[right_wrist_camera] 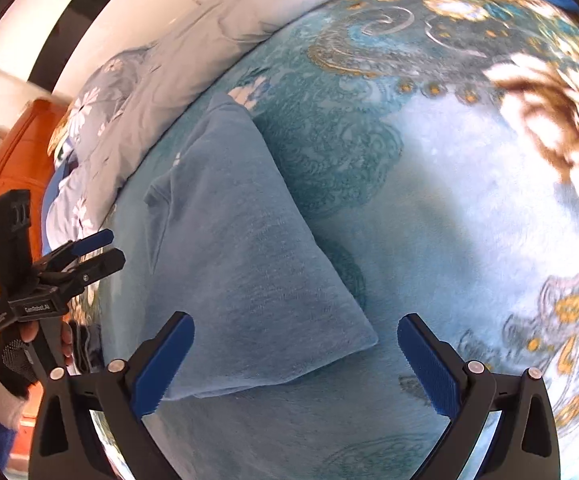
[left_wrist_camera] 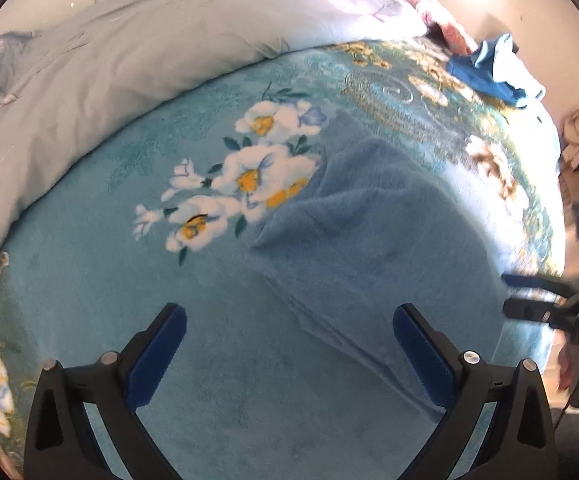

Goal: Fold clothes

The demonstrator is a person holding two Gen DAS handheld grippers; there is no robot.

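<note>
Your left gripper (left_wrist_camera: 289, 350) and right gripper (right_wrist_camera: 295, 354) both hang with fingers spread wide, holding nothing. The light blue garment (right_wrist_camera: 249, 248) lies folded in a narrow strip at the centre of the right-wrist frame, on the floral blanket (left_wrist_camera: 89, 280). The plush pile is a risk: a low finger may pinch blanket together with cloth.

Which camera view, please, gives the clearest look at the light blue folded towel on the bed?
The right wrist view: the light blue towel lies centred and sharp, its edges and near corner plain to see. The left wrist view shows the same towel off to the right, softer and blurred, its far edge fading into glare.
</note>
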